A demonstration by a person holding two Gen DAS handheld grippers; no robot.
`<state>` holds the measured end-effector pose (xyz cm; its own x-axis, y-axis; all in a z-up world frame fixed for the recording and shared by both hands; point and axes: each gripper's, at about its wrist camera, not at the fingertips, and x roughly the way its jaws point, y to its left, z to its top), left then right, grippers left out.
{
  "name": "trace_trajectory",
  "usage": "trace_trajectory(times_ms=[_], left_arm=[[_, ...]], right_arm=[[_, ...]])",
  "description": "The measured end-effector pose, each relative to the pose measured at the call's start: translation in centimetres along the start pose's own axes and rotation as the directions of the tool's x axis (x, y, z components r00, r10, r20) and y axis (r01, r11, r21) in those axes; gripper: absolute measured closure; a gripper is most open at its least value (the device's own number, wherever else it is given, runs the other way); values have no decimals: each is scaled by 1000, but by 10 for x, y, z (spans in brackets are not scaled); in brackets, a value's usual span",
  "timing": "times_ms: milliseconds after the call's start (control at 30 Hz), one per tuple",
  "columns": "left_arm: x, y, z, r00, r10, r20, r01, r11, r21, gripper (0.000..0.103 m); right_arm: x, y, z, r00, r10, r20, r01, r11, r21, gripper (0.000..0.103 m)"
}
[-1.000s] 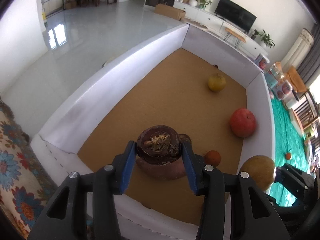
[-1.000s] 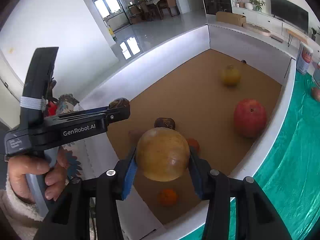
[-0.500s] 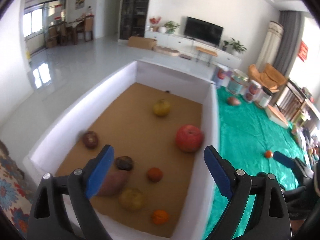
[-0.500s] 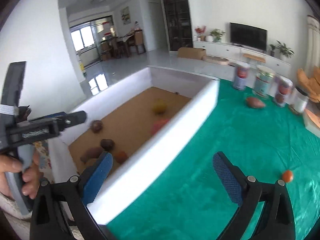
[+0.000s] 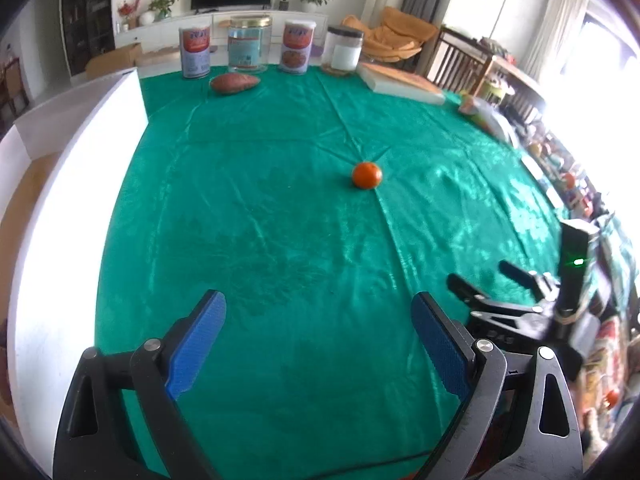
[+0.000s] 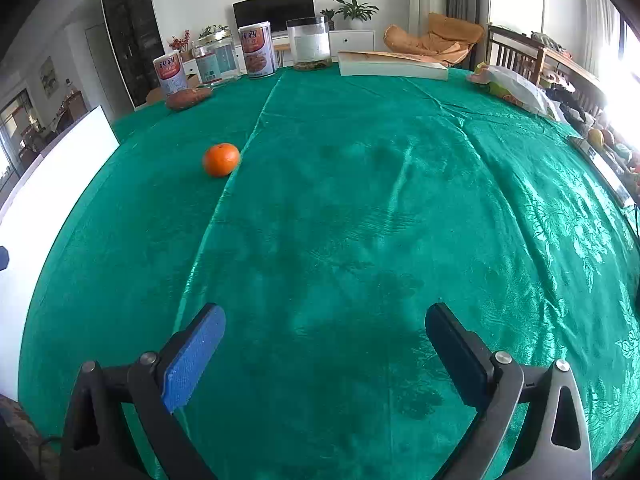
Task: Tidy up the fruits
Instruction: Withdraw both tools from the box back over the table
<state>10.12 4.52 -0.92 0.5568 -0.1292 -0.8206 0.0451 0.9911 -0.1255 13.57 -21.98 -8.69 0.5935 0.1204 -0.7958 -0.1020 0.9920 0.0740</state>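
meanwhile the left gripper [image 5: 318,344] hangs over the green tablecloth [image 5: 280,220], its jaws opening wide with nothing between the blue pads. the right gripper [image 6: 325,344] also stands spread wide and empty above the cloth. a small orange [image 5: 367,175] sits alone on the cloth well ahead of both. a sweet potato [image 5: 234,82] lies near the far cans [image 5: 195,52]. the white box wall [image 5: 60,208] runs along the left.

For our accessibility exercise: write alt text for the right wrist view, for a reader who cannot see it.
An open, empty right gripper hangs over a green tablecloth. A tangerine lies ahead to the left; a sweet potato, tins and jars stand at the far edge, a white box wall at left.
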Motion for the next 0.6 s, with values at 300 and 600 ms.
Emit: trace_trajectory(times_ms=[300,600], left_arm=[[66,50,1,984,165,-62,-168,984,-53,8],[75,88,1,970,241,32,-235,964,-123,2]], right_arm=[[2,14,-7,1000,-24,-19,24,999,-28,2],[7,20,-5,998,-51,-47,49,998,-44,0]])
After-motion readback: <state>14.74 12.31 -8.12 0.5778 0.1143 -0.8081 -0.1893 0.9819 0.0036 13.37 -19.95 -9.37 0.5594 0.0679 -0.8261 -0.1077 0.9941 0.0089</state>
